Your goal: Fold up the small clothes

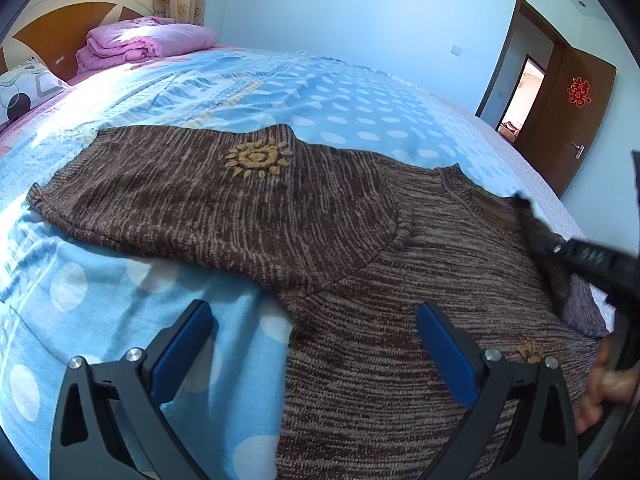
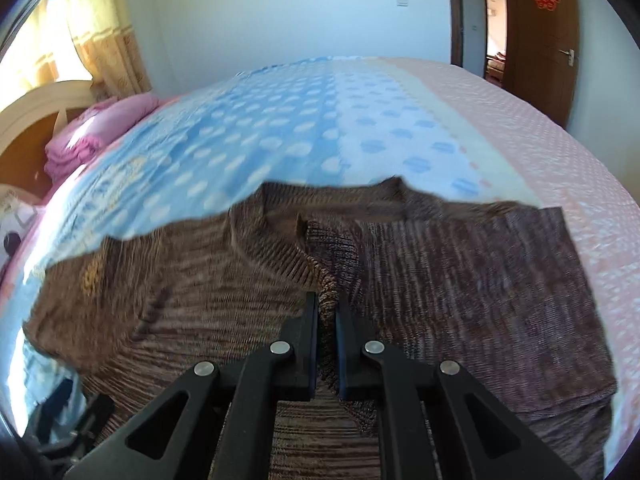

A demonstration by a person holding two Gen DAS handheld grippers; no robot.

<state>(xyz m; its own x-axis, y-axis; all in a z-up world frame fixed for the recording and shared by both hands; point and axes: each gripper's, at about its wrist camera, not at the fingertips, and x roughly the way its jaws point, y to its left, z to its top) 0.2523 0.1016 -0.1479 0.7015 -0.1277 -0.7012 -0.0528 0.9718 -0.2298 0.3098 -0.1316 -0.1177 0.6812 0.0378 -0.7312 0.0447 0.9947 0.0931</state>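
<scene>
A brown marled knit sweater [image 1: 240,200] with a yellow sun motif [image 1: 256,158] lies spread on the blue dotted bedsheet [image 1: 360,108], one sleeve folded across its body. My left gripper [image 1: 314,312] hovers open over the sweater's near edge, one finger above the sheet and the other above the knit, nothing between them. My right gripper [image 2: 328,304] is shut on a pinched fold of the sweater [image 2: 460,280] near the collar. In the left wrist view the right gripper [image 1: 560,246] enters from the right, lifting that dark edge of the knit.
A folded pink quilt [image 1: 148,40] and a patterned pillow [image 1: 24,92] lie by the headboard. A brown door [image 1: 580,120] stands open beyond the bed's far right edge. A person's hand [image 1: 604,392] shows at the lower right.
</scene>
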